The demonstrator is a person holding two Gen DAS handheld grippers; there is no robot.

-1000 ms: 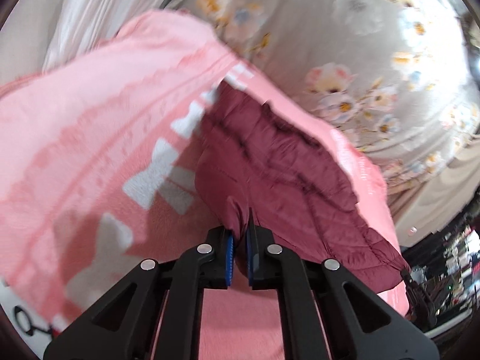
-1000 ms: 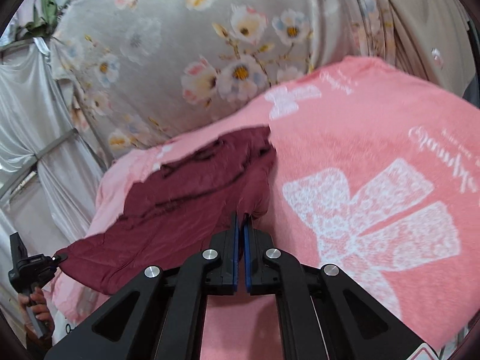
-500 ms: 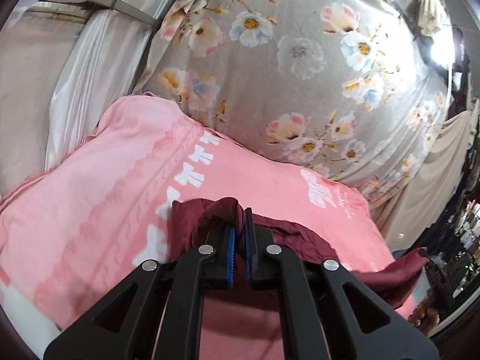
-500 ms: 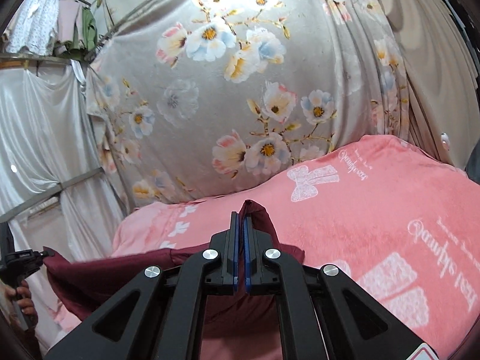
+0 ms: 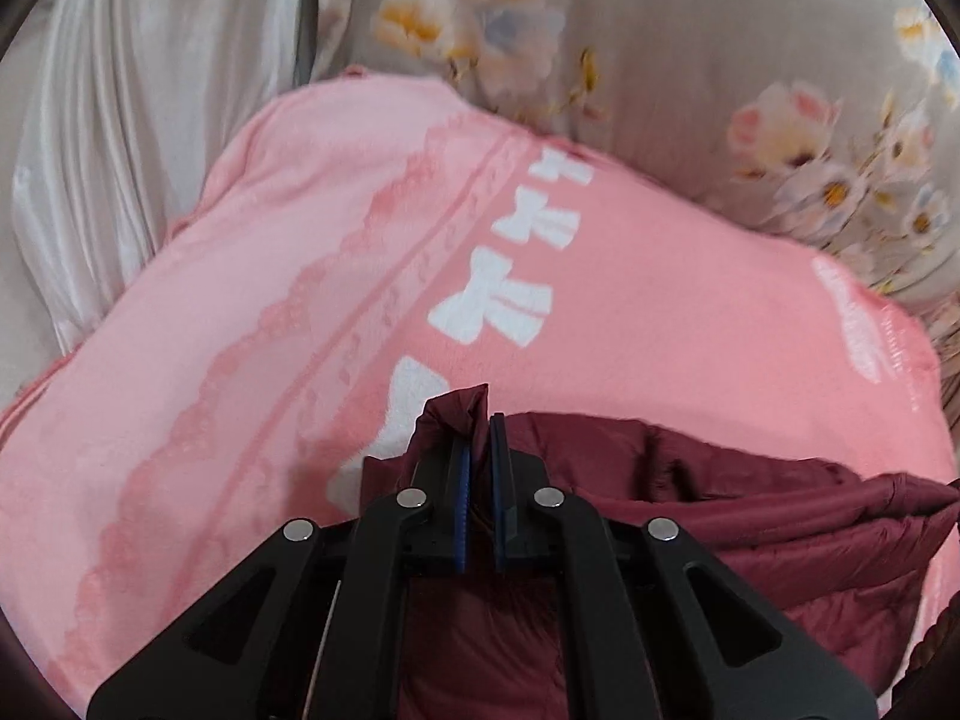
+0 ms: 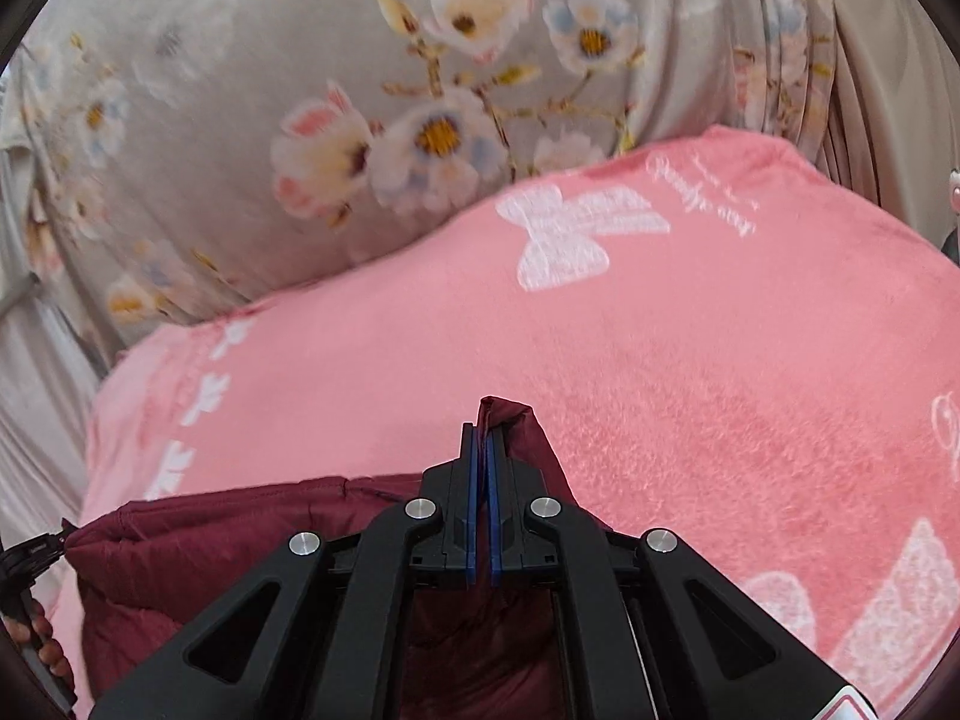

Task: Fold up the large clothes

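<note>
Far left of the pink bow-print blanket (image 5: 270, 276): white satin curtain (image 5: 120, 120), hanging clear of the work. Left gripper (image 5: 478, 420) pinched nearly closed on a corner of the maroon puffer jacket (image 5: 750, 516), fabric peak poking up between the blue pads. Jacket stretched taut across the near edge of the blanket, rest of it sagging below the grippers. Right gripper (image 6: 482, 429) clamped tight on the opposite corner of the same jacket (image 6: 198, 552), pads almost touching with a thin fold between. Probably held by two corners to keep the edge straight before laying it down on the blanket for a fold. Behind the blanket: grey floral curtain (image 6: 360, 120), touching its far edge, not in the path. Right of the blanket: beige pleated drape (image 6: 888, 60). Blanket surface bare of other items ahead of both grippers, so nothing blocking the lay-down. Main risk by judgement: slick quilted shell slipping from such small pinches, or the bulky body bunching under the held edge.
</note>
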